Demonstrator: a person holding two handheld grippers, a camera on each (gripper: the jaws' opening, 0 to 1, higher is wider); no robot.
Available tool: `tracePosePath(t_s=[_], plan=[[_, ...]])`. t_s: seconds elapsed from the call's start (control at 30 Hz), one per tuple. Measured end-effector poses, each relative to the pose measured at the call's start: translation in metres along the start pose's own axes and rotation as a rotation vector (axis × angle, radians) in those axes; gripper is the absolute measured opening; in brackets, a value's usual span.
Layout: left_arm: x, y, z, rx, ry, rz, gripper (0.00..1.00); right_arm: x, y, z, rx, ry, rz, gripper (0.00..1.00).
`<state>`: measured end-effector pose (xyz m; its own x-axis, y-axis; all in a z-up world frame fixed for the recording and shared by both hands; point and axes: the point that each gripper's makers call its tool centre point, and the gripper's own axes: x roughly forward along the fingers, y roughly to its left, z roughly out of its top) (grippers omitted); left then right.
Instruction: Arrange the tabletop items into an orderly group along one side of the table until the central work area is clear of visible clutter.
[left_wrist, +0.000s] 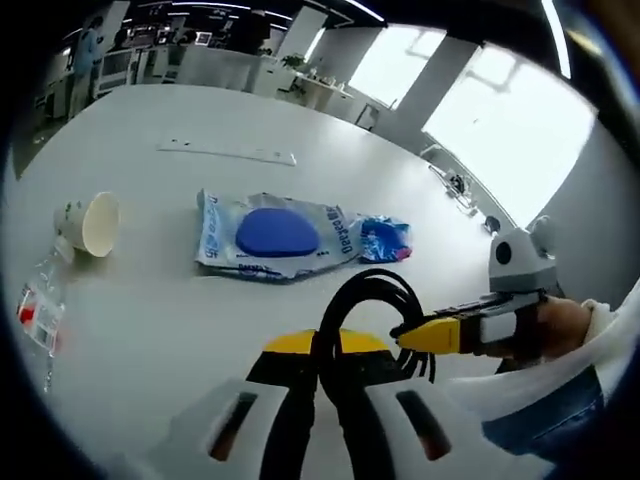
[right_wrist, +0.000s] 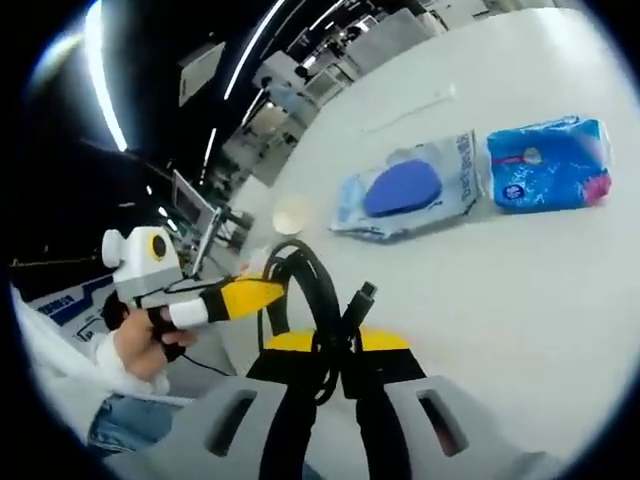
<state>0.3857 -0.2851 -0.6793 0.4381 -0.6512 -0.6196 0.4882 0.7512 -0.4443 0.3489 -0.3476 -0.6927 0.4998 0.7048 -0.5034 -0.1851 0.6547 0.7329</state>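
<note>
Gripping a coiled black cable together, both the left gripper and the right gripper have their fingers pinching its loop above the near part of the white bench, so I judge the cable is in transit toward a side group and next needs setting down near one edge. Farther off lie a wipes pack reading what looks like "Deteza", a blue tissue packet, and a tipped paper cup.
</note>
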Motion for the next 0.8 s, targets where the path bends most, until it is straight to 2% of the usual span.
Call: tracePosePath(t_s=[0.1,0.2,0.27,0.33,0.47,0.57,0.67,0.8], plan=[[0.002,-0.004,0.003,0.005,-0.011,-0.019,0.04,-0.004,0.000,-0.001,0.028,-0.012,0.013,0.09],[0.002,-0.007,0.008,-0.036,-0.046,-0.049,0.05,-0.007,-0.001,0.002,0.087,-0.037,0.040,0.09],[0.002,-0.006,0.008,-0.047,-0.044,-0.051,0.07,-0.008,0.000,0.002,0.092,-0.047,0.045,0.08],[0.002,-0.004,0.006,-0.025,-0.031,-0.040,0.09,-0.010,-0.003,0.004,0.105,-0.056,0.046,0.08],[0.001,0.005,0.003,0.016,-0.032,0.003,0.37,-0.015,-0.007,0.007,0.131,-0.081,0.045,0.08],[-0.001,0.016,-0.001,0.020,-0.028,0.033,0.49,-0.020,-0.013,0.010,0.160,-0.103,0.033,0.08],[-0.006,0.024,-0.001,0.001,-0.042,0.049,0.52,-0.024,-0.019,0.012,0.186,-0.123,0.024,0.09],[-0.011,0.030,-0.009,-0.010,-0.031,0.057,0.48,-0.029,-0.028,0.012,0.217,-0.139,0.003,0.09]])
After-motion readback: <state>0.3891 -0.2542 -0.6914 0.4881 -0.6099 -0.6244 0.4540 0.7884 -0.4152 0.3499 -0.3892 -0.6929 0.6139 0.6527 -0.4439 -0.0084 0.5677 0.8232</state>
